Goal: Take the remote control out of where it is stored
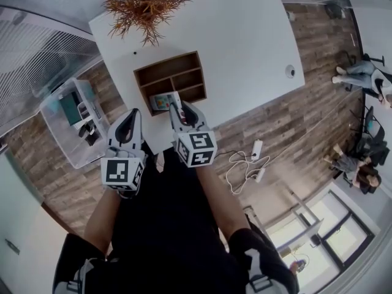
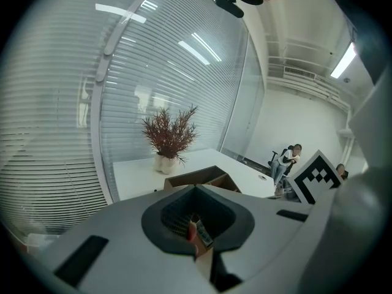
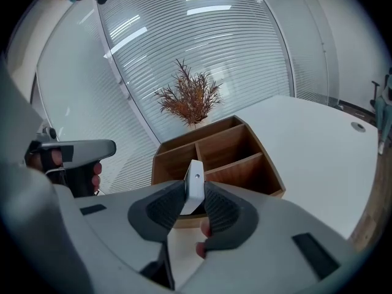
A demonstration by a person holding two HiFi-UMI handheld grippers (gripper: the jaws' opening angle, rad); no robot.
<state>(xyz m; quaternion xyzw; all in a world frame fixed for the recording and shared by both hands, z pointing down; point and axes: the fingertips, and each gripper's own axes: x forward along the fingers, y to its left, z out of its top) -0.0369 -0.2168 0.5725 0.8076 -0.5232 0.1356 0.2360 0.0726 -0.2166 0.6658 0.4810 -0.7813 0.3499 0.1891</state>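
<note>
Nearest to the person, the left gripper point(image 1: 132, 116) hangs above the table edge. Its tongs are pressed together with nothing in them, and it stays aside from the work. Just beside it, the right gripper point(image 1: 179, 111) points down toward the storage, and its tongs pinch the remote control point(image 3: 195, 179) by the thin near end, one pad on each flat side.

The remote is at the nearest compartment of the wooden organizer point(image 1: 166, 64), which stands on the white table point(image 1: 245, 35). I cannot tell if the far end is still inside the compartment.

I judge the step in hand to be the pulling out. To do it well, the grip should be firm first, because only a short part of the remote is between the pads. Then the pull should go straight back along the compartment, without twisting, so that the remote does not catch the wooden divider or drag the light organizer with it. The free gripper could steady the organizer if it moves.

Behind the organizer, the dried plant point(image 1: 146, 3) stands well apart and is not in the way.
</note>
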